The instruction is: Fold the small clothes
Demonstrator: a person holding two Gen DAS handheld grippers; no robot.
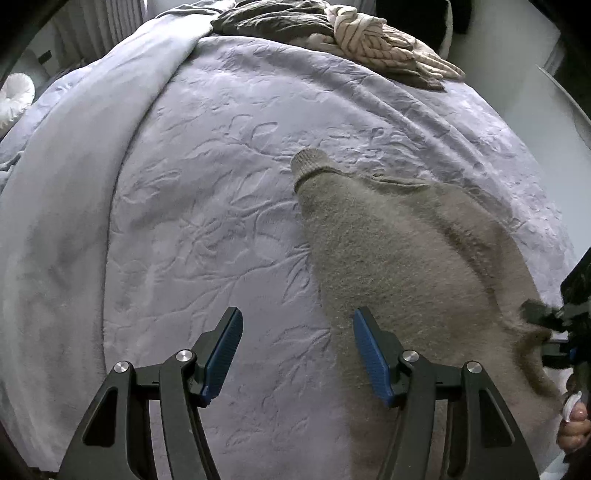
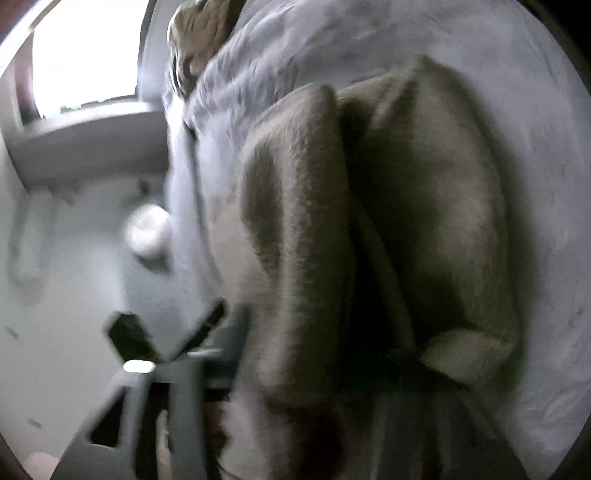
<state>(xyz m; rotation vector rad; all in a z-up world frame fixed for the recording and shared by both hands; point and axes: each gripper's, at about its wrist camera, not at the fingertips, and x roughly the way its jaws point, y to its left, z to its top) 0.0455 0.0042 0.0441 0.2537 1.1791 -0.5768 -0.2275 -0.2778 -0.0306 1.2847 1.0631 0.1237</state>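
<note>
A bed covered by a pale lavender bedspread [image 1: 229, 192] embossed with a leaf pattern fills most of the left wrist view, with a smoother lavender blanket [image 1: 74, 206] lying along its left side. On the bedspread, right of centre, lies a fuzzy grey-beige sweater [image 1: 406, 258], one sleeve stretched away from the camera and ending in a ribbed cuff [image 1: 308, 162]. At the far edge of the bed sits a heap of other clothes [image 1: 332, 33], dark olive and cream striped. The left gripper [image 1: 297, 354] hangs above the bedspread with its blue-padded fingers [image 1: 223, 354] well apart and nothing between them; its right finger is over the sweater's edge. At the right border, the right gripper [image 1: 543, 317] meets the sweater's edge, beside a person's hand [image 1: 574, 424]. The right wrist view is blurred: the sweater [image 2: 369, 229] is bunched in folds close to the lens and hides the fingertips, so I cannot tell whether they are clamped on it.
</note>
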